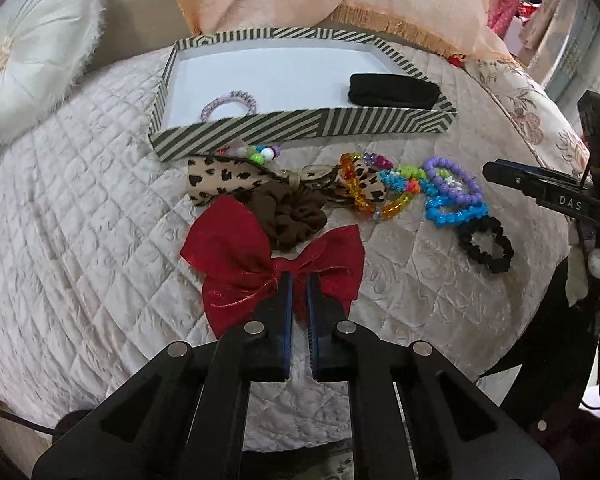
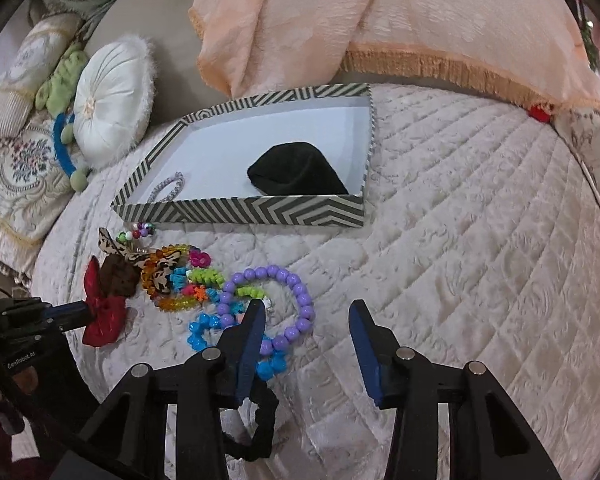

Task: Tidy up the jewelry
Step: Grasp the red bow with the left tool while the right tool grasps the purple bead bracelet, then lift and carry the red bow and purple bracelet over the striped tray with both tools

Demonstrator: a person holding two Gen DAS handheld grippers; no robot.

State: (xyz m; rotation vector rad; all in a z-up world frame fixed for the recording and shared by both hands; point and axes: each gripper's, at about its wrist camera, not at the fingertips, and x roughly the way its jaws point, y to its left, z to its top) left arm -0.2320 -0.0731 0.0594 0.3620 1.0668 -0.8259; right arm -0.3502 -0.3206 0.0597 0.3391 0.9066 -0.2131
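Pinching the red bow [image 1: 260,264]
You are clenching the left hand-held gripper [image 1: 298,280] on its knot; right hand-held gripper [image 2: 308,312] is hanging released; lift straight toward the striped box [image 1: 260,128].

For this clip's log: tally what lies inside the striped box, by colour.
Lilac: 1, spiral hair tie
Black: 1, folded fabric piece
Total: 2 in the striped box

Quilted cream bed [image 2: 460,208], bearing a striped tray [image 2: 260,210] towards the rear. Nearer, lying loose on the quilt: red bow [image 1: 268,264], brown scrunchie [image 1: 292,216], leopard-print bow [image 1: 224,180], beaded bracelets [image 2: 276,300], black scrunchie [image 1: 486,242].
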